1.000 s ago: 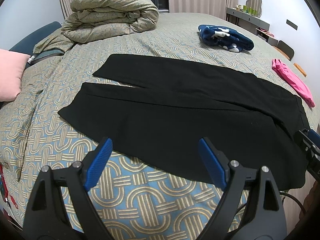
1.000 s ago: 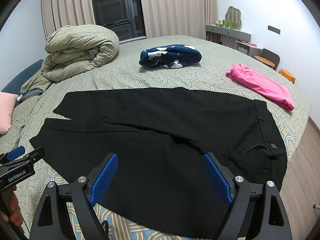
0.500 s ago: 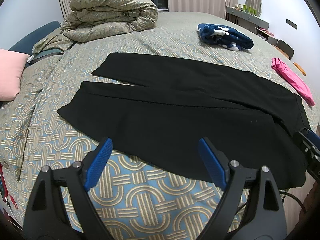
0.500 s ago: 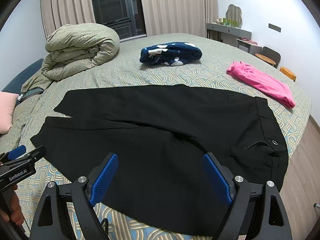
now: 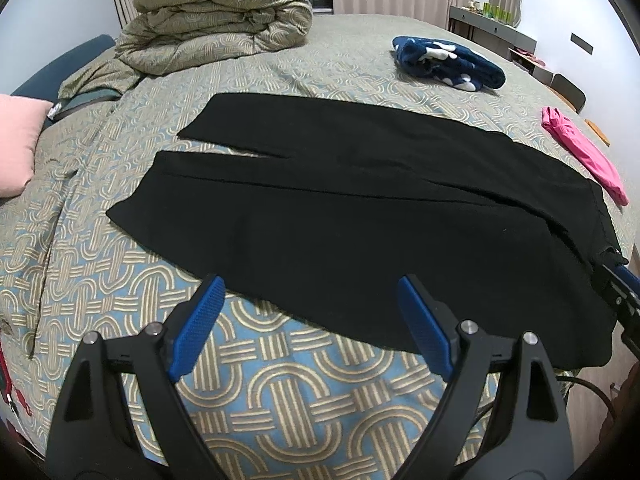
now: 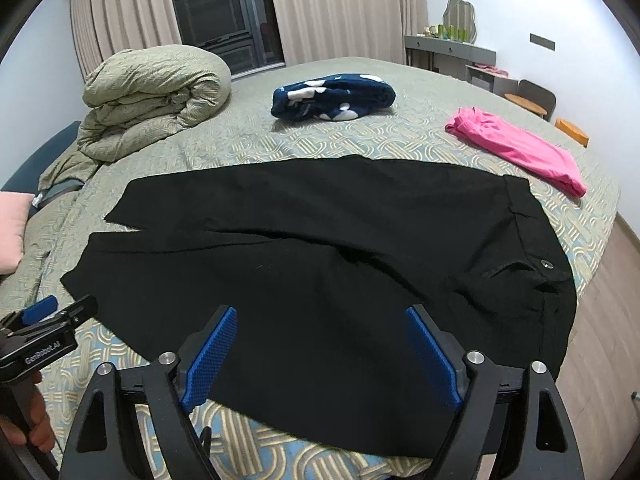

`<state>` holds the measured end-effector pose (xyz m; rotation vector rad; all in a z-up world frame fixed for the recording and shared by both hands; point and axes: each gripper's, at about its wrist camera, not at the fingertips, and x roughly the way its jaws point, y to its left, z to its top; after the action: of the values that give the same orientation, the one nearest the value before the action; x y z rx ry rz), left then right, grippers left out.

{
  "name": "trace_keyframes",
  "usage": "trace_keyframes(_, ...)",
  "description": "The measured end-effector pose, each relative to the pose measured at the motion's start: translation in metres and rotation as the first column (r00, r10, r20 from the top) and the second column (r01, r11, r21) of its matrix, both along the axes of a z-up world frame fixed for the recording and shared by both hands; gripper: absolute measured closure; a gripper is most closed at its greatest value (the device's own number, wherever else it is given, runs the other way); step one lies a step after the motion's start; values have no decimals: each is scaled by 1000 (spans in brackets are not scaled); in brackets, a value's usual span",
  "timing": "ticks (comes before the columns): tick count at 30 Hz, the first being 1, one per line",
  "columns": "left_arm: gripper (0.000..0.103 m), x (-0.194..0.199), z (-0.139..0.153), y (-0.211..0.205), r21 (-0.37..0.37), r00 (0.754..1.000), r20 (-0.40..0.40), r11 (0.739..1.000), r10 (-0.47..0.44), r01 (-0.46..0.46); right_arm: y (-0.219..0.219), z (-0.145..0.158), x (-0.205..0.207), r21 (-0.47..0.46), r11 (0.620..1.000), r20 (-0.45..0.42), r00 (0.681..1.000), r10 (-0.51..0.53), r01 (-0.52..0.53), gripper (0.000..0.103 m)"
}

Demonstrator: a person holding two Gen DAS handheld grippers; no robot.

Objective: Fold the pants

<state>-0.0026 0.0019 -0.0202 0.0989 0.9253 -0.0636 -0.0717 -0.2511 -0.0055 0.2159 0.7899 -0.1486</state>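
Both tools wide open — black pants flat just ahead.

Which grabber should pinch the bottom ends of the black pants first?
Probably the left gripper: it hangs open at the near edge of the black pants, closer to the leg ends. The right gripper sits nearer the waistband.

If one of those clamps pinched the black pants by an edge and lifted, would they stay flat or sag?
Probably sag: the black pants lie limp, following the bed, with soft creases near the crotch. The waistband looks thicker, so likely a bit firmer. On the woven cover, they would probably bunch rather than slide.
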Motion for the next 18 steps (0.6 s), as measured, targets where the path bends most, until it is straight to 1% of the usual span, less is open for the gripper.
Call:
trace_keyframes(2, 15, 3, -3, 9, 2, 1000, -5, 1000, 15, -15, -4, -2, -1, 38, 999, -9, 1000, 13, -13, 25)
trace_keyframes(3, 15, 4, -4, 12, -2, 1000, -11, 1000, 20, -20, -7, -4, -2, 74, 997, -16, 1000, 18, -17, 29)
trace_keyframes(4, 15, 7, -6, 19, -9, 999, -20, 1000, 29, -29, -11, -6, -3, 122, 992, -33, 999, 22, -18, 35)
trace_keyframes(5, 15, 10, -9, 27, -13, 999, -27, 999, 41, -41, -16, -10, -5, 191, 981, -56, 998, 27, -15, 38)
trace_keyframes(6, 15, 12, -10, 32, -10, 998, -33, 999, 51, -51, -22, -14, -8, 280, 960, -89, 996, 33, -7, 44)
trace_keyframes(7, 15, 14, -11, 37, -5, 998, -31, 998, 62, -62, -27, -18, -11, 344, 939, -103, 994, 35, 3, 48)
trace_keyframes(8, 15, 15, -13, 43, 1, 997, -27, 997, 72, -72, -34, -22, -14, 416, 909, -120, 992, 31, 22, 50)
trace_keyframes(9, 15, 15, -13, 45, 3, 997, -31, 997, 77, -77, -38, -26, -18, 458, 888, -137, 990, 23, 43, 52)
trace_keyframes(13, 15, 14, -16, 53, -9, 996, -28, 996, 84, -84, -40, -38, -29, 523, 850, -186, 982, 44, 61, 52)
trace_keyframes(15, 15, 11, -17, 54, -8, 996, -24, 997, 81, -82, -39, -46, -32, 580, 811, -218, 974, 66, 75, 52)
trace_keyframes(17, 15, 10, -21, 54, -17, 996, -26, 997, 80, -80, -37, -55, -33, 611, 787, -236, 968, 83, 81, 52)
trace_keyframes(18, 15, 10, -23, 55, -27, 996, -31, 996, 79, -80, -36, -61, -33, 616, 783, -248, 965, 85, 90, 52)
